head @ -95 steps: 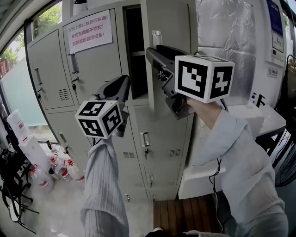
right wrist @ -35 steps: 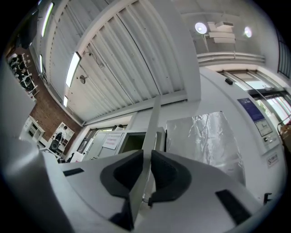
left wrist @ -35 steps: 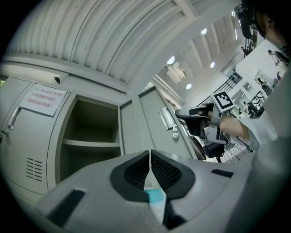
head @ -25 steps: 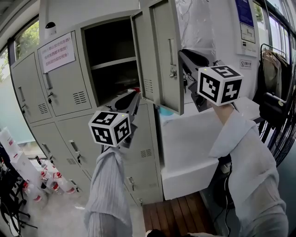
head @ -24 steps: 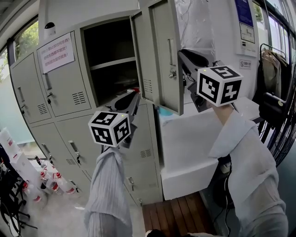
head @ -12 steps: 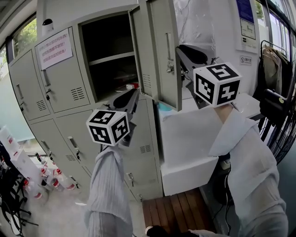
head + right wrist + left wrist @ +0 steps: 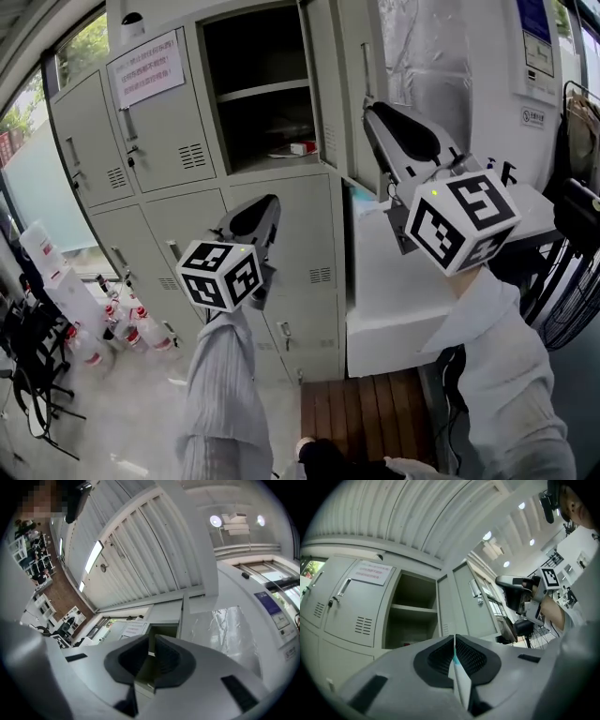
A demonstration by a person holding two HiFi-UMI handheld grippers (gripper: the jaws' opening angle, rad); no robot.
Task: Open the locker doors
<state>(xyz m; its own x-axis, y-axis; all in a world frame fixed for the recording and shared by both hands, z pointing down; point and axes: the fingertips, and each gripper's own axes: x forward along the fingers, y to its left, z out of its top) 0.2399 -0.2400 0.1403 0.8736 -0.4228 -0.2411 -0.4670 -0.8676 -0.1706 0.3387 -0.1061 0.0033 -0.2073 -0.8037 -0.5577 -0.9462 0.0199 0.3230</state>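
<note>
The grey locker bank fills the head view. Its upper right compartment (image 7: 262, 94) stands open, and its door (image 7: 354, 89) is swung far out to the right. My right gripper (image 7: 375, 117) hangs just right of that door and is not touching it. In the right gripper view the right gripper (image 7: 152, 644) has its jaws a little apart, with only the open compartment (image 7: 161, 632) showing through the gap. My left gripper (image 7: 265, 204) is lower, in front of the closed middle doors (image 7: 291, 234). In the left gripper view the left gripper (image 7: 454, 641) is shut, its pads touching.
A small red and white item (image 7: 302, 148) lies inside the open compartment. A paper notice (image 7: 147, 68) is stuck on the closed upper door at left. Several bottles (image 7: 112, 323) stand on the floor at left. A white block (image 7: 403, 291) adjoins the lockers at right, with wooden boards (image 7: 361, 412) below.
The door has swung wider open. My right gripper has come away from the door's handle and dropped toward the right. The left gripper stays low in front of the lockers.
</note>
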